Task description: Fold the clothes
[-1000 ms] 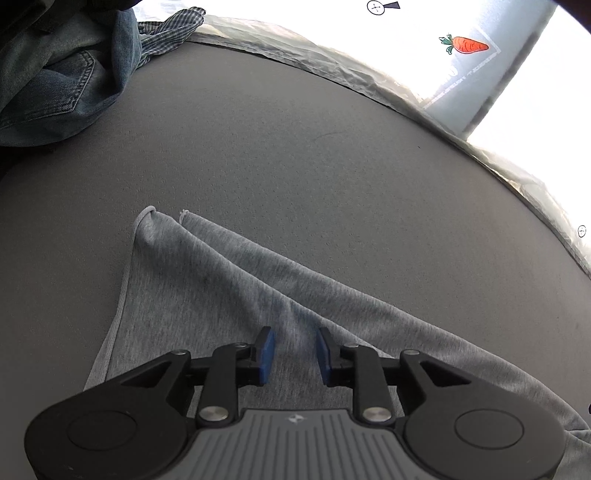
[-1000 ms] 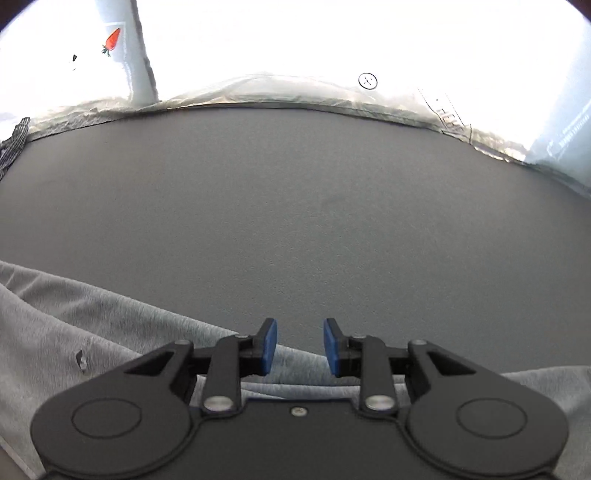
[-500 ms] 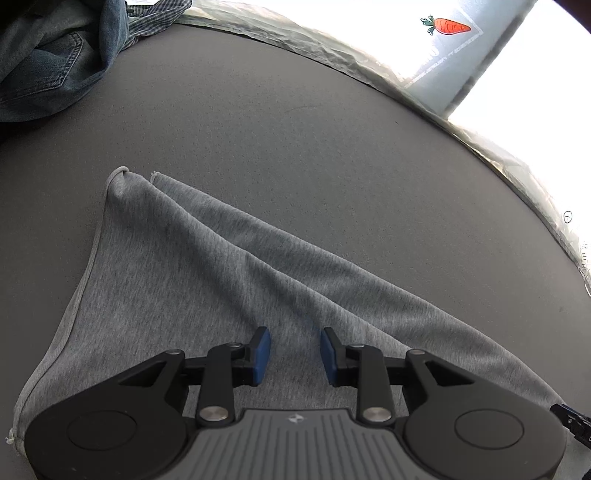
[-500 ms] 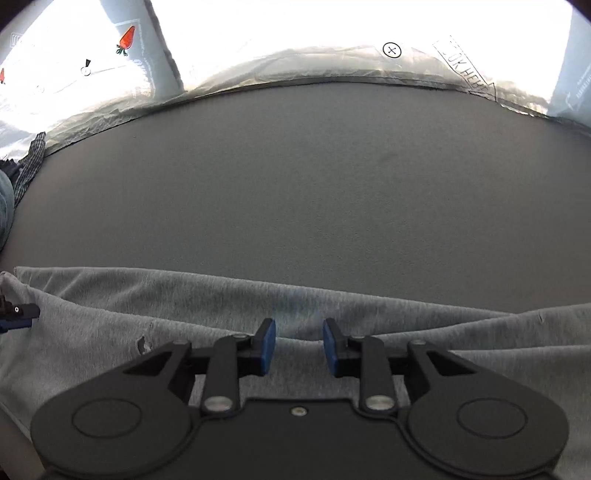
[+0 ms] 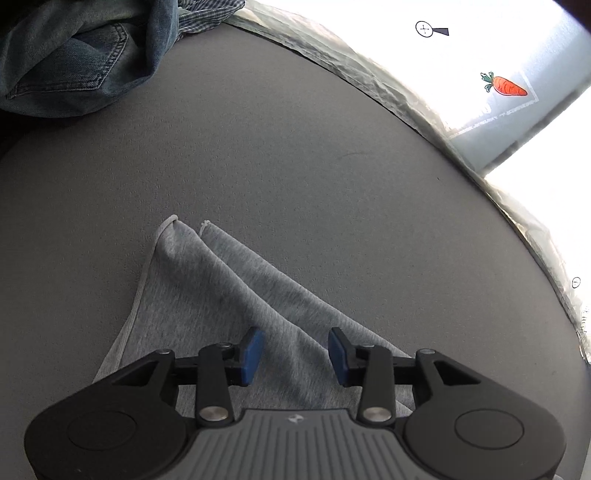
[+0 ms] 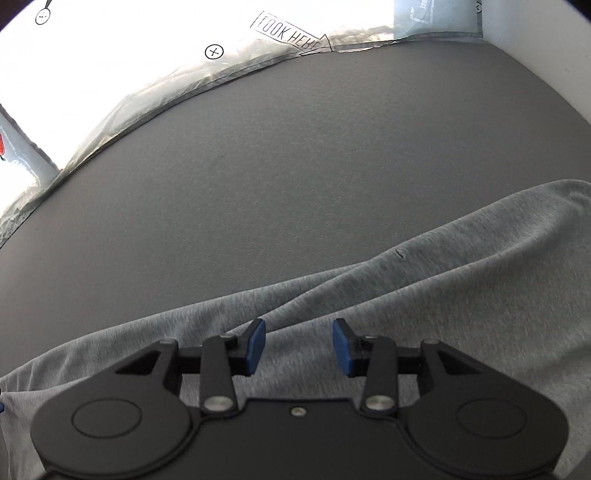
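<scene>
A light grey knit garment (image 5: 221,291) lies on the dark grey table, with a long fold running from its far corner toward me. My left gripper (image 5: 294,355) is open, its blue pads hovering over the fold, holding nothing. In the right wrist view the same grey garment (image 6: 424,280) stretches across the lower part with soft ridges. My right gripper (image 6: 298,345) is open above the cloth, empty.
A heap of blue jeans (image 5: 74,55) and a checked cloth (image 5: 207,14) lie at the far left of the table. The table's far edge is lined with crinkled plastic sheet (image 6: 155,92). A white wall (image 6: 546,48) bounds the right side.
Both grippers have opened a little wider. The left view has pulled back toward the garment's far corner. The right gripper has swung right, so the cloth now runs up to the right.
</scene>
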A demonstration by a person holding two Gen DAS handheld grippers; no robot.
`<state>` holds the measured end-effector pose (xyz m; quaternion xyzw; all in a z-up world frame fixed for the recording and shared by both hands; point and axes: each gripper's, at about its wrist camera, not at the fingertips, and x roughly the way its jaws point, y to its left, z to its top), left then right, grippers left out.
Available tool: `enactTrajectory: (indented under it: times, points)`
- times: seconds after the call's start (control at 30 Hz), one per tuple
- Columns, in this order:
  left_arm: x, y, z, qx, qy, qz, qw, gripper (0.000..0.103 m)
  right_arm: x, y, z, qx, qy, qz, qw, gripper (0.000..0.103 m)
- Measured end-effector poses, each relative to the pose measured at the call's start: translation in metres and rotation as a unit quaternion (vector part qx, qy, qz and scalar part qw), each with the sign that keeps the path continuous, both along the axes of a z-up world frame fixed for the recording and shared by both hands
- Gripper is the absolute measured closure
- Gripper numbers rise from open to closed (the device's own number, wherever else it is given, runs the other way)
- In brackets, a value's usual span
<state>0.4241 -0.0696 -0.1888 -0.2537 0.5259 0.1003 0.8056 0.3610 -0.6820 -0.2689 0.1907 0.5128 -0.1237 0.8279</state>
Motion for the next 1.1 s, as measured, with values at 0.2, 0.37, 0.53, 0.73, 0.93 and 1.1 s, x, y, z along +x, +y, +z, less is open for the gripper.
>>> enactTrajectory:
  times: [0.2, 0.37, 0.53, 0.73, 0.93, 1.1]
  points:
    - [0.025, -0.024, -0.014, -0.030, 0.094, -0.010, 0.9951, 0.062, -0.001, -0.006, 0.000, 0.004, -0.007, -0.033, 0.999, 0.061]
    - [0.046, -0.021, -0.015, -0.038, 0.159, 0.023, 0.9864, 0.062, -0.006, -0.002, 0.001, -0.003, -0.012, -0.029, 1.000, 0.059]
    - [0.069, -0.030, -0.018, -0.009, 0.221, -0.007, 0.9753, 0.065, -0.011, -0.001, -0.003, 0.005, -0.012, -0.034, 0.999, 0.059]
    - [0.065, -0.029, -0.013, 0.017, 0.224, 0.011, 0.9745, 0.101, -0.019, -0.006, -0.007, -0.009, -0.024, -0.034, 0.999, 0.059]
    - [0.026, 0.008, 0.000, -0.085, 0.158, 0.125, 0.9759, 0.102, -0.029, -0.027, -0.001, -0.036, -0.039, -0.052, 0.997, 0.059]
    - [0.012, 0.024, 0.022, -0.136, 0.095, 0.175, 0.9706, 0.102, -0.030, -0.039, 0.005, -0.046, -0.064, -0.046, 0.996, 0.059]
